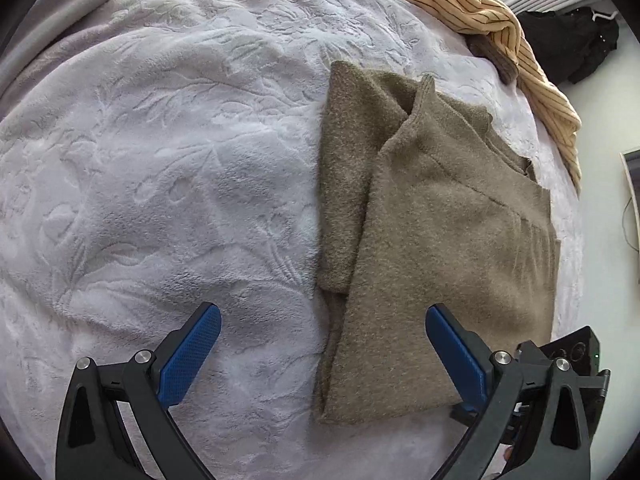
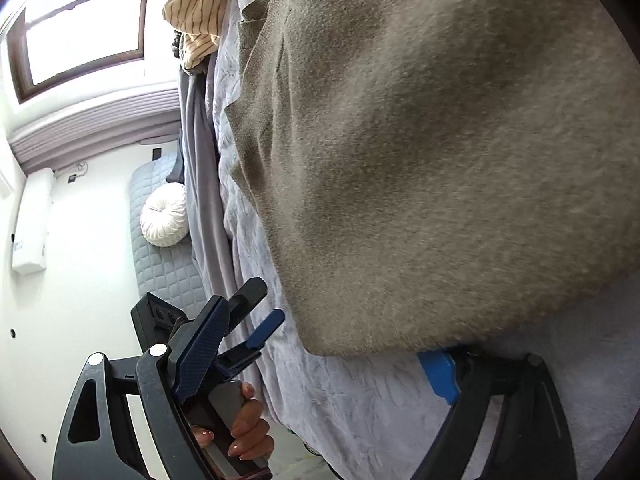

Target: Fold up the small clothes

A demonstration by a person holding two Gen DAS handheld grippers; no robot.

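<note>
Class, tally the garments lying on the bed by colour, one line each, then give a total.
Olive-brown: 1, the sweater
Yellow with dark stripes: 1, the striped top
Black: 1, the dark garment
Total: 3

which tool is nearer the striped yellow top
Neither clearly: both tools, left and right, sit open at the brown sweater's near end; the striped top lies beyond its far end.
</note>
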